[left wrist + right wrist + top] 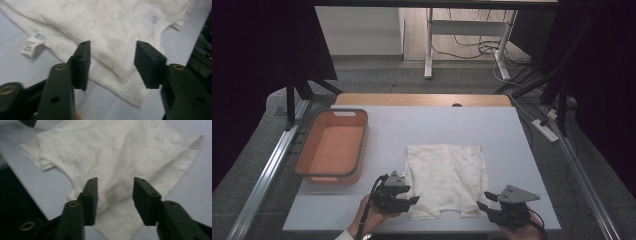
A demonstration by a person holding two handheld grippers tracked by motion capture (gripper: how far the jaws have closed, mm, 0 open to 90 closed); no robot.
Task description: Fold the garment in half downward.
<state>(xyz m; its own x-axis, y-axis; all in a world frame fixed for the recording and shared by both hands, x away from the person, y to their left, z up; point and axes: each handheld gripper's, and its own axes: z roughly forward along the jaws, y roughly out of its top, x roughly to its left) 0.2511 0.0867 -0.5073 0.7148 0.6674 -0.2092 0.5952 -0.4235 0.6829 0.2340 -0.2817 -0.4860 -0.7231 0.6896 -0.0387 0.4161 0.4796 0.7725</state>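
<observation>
Two grippers at the near corners of a white garment on the table

Orange tub [332,147] sits at 9 o'clock of the garment [446,177]. Left gripper [414,200], jaws apart, straddles the garment's 7 o'clock corner; a label [32,45] lies beside the hem. Right gripper [481,205], jaws apart, straddles the 5 o'clock corner; neither grips

High view overhead, tong cameras close

Premises: a laboratory recording bay. Black curtains [257,45] enclose both sides. Aluminium rails [264,172] flank a white-topped table [437,125]. Beyond its far edge, loose cables [472,50] and a power strip [546,130] lie on grey carpet under a height-adjustable desk frame [429,45].
</observation>
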